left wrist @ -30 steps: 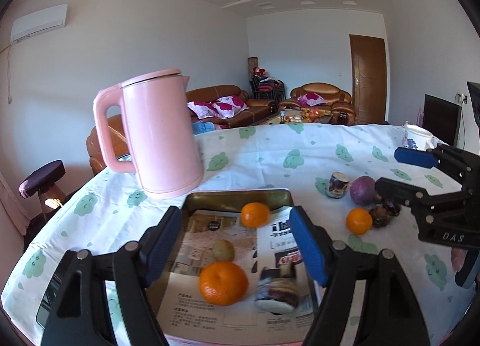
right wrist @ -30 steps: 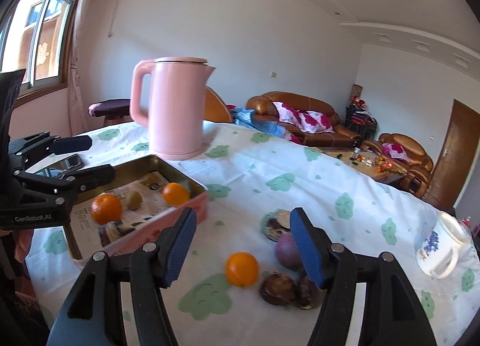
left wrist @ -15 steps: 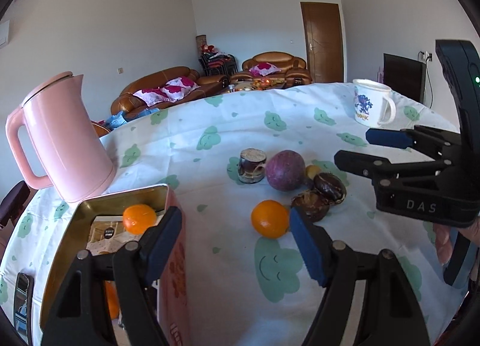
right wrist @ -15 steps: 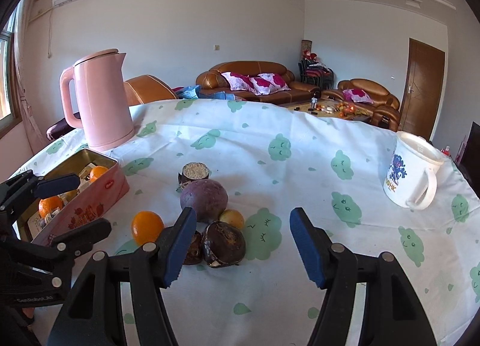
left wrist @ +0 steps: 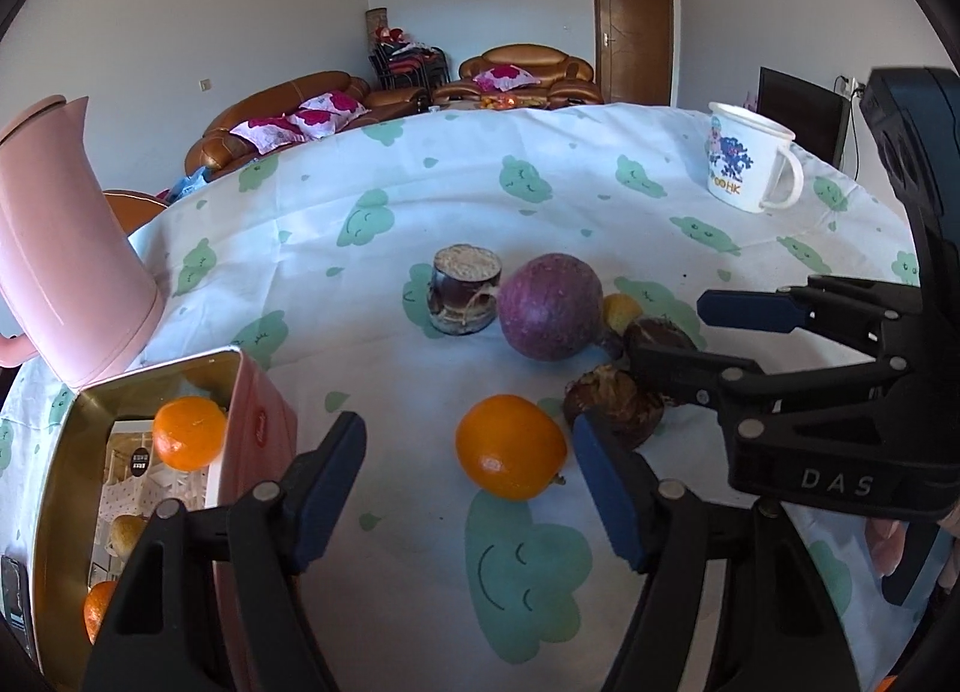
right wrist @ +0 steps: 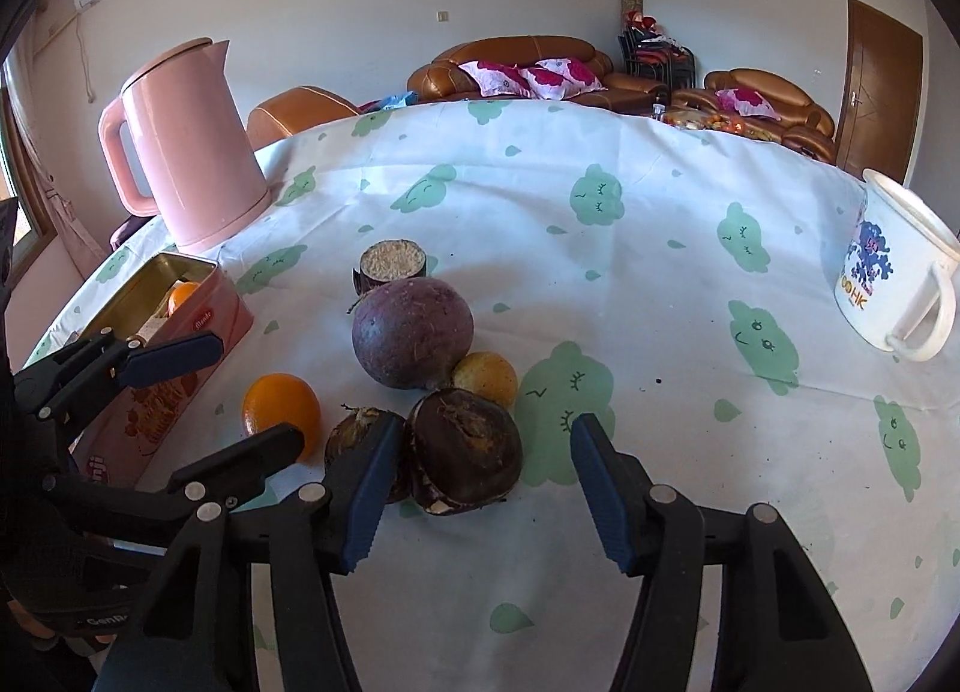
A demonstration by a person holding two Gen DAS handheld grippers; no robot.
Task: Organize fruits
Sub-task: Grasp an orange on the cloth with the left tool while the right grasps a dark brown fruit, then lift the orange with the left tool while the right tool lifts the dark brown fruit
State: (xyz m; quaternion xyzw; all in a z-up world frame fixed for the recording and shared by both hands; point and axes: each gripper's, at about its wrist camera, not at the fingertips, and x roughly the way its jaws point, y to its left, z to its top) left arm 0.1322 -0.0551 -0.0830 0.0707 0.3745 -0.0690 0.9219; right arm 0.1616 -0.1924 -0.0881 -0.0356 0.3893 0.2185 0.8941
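Fruits lie clustered on the cloud-print tablecloth (right wrist: 660, 224), right in front of both grippers. Nearest the left gripper (left wrist: 468, 488) is an orange (left wrist: 510, 446), sitting on the cloth between the tips of its blue pads (left wrist: 327, 482); the jaws are closing but stand apart, not touching it. The right gripper (right wrist: 477, 488) points down at a dark brown round fruit (right wrist: 465, 449), which sits between its tips; its jaws are likewise closing, still clear of the fruit on the right side (on the left I cannot tell). A second brown fruit (right wrist: 360, 440) lies partly behind that gripper's left pad. Just beyond sit a small yellow fruit (right wrist: 486, 377) and a large purple fruit (right wrist: 411, 332), touching each other. Behind the purple one stands a small dark jar (right wrist: 393, 263). To the left is an open pink tin (left wrist: 258, 422) holding another orange (left wrist: 189, 431) and more fruit. Farther back stand a pink kettle (right wrist: 186, 146) on the left and a white mug (right wrist: 894, 284) on the right.
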